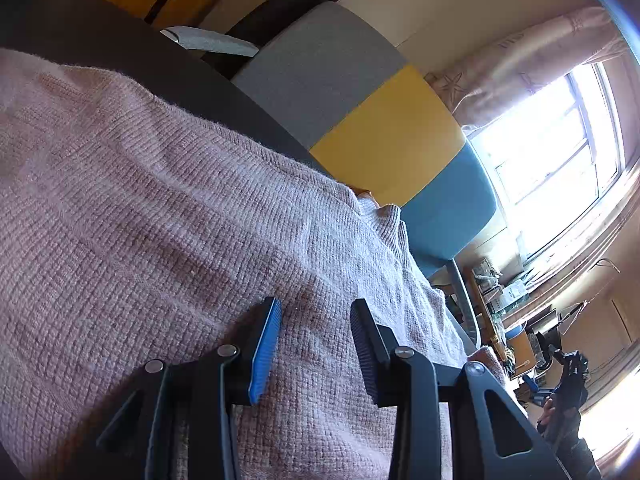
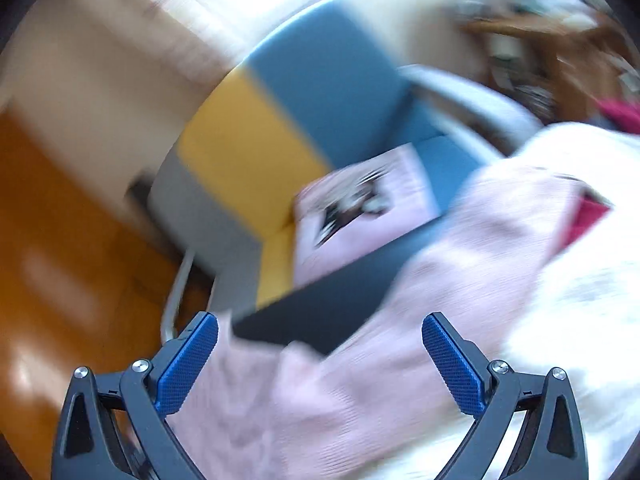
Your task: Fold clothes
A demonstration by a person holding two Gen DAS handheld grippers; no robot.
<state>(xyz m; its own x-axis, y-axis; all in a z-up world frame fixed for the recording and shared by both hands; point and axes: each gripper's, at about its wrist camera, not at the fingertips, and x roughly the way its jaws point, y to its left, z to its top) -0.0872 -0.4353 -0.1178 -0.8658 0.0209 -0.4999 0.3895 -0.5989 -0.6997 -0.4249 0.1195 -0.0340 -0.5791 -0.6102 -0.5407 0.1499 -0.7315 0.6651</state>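
The pink knit sweater lies spread over the dark table and fills nearly all of the left wrist view, running from the near edge away to the far right, where a ribbed cuff or hem hangs at the table's edge in front of the grey, yellow and blue chair. The left gripper is low over this cloth, its jaws partly apart with knit showing in the gap between them; whether the pads pinch a fold or only rest on the fabric cannot be told. The right gripper has its jaws wide apart and empty, and its view is smeared by blur. In that view the sweater lies under and to the right of the jaws, its length slanting from near left to far right, with a corner of the dark table bare just beyond the fingers. A folded pink garment rests on the chair seat farther off. By my reading the left gripper is the nearer one to the cloth, so the next fold likely depends on the right gripper coming down onto the sweater's near edge.
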